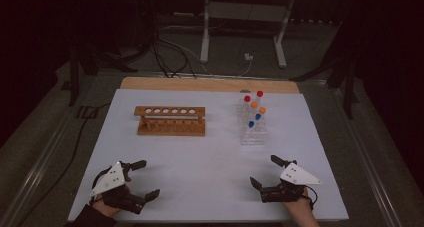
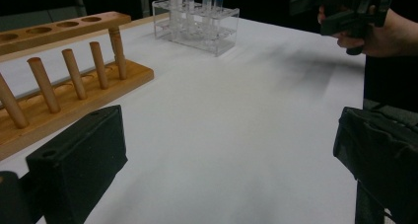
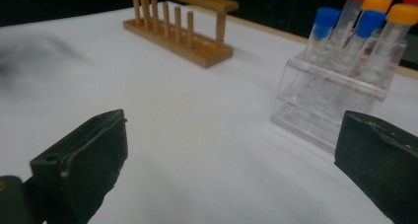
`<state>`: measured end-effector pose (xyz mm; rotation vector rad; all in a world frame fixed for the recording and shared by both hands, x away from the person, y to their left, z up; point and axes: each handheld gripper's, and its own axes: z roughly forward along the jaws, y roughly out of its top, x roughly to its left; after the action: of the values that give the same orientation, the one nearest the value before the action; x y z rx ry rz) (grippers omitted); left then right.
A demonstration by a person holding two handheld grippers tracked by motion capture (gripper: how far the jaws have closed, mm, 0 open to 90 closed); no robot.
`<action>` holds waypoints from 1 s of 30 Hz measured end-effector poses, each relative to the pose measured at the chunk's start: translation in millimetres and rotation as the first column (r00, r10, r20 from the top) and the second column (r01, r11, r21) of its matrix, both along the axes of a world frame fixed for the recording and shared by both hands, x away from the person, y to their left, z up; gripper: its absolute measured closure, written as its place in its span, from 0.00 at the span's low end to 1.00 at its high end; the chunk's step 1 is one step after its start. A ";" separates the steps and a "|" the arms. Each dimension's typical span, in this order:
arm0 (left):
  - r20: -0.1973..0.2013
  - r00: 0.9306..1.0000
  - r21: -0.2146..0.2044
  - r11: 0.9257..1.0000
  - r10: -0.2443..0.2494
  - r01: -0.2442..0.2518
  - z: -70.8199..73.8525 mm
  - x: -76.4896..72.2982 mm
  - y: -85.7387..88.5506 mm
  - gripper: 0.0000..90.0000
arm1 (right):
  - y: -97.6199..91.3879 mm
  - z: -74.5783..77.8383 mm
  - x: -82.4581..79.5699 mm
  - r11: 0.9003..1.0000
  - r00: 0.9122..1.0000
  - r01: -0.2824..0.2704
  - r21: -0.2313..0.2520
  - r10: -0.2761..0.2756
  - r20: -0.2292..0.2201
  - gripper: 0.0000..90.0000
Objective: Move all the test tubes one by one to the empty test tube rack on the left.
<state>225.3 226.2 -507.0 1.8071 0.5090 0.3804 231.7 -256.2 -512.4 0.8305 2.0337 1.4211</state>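
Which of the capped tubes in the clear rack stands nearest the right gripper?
The front blue-capped tube: it stands at the near end of the clear rack, closest to the right gripper; the orange- and red-capped tubes stand behind it.

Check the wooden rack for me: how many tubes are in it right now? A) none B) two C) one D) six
A: the wooden rack has all its holes empty, and the capped tubes stand in the clear rack to its right.

a white table sheet [image 1: 210,157], a metal stand [image 1: 245,17] and cables [image 1: 165,57] on the dark floor beyond.
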 end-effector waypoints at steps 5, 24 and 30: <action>0.001 1.000 0.001 1.000 0.000 0.000 0.6 -0.6 0.0 0.01 | -0.5 4.4 1.1 1.000 1.000 -0.001 0.013 0.001 -0.031 0.00; 0.012 1.000 -0.001 1.000 -0.012 0.012 2.2 -2.3 0.0 0.01 | -1.3 7.5 3.2 0.999 0.994 0.039 -0.013 -0.040 -0.100 0.00; 0.018 1.000 0.002 1.000 -0.011 0.011 2.4 -3.6 -0.4 0.01 | -0.9 16.2 -0.6 0.998 0.995 0.058 -0.019 -0.059 -0.079 0.00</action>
<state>221.6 225.8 -504.5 1.8064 0.4856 0.3895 231.1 -257.1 -496.2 0.9460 2.0599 1.3570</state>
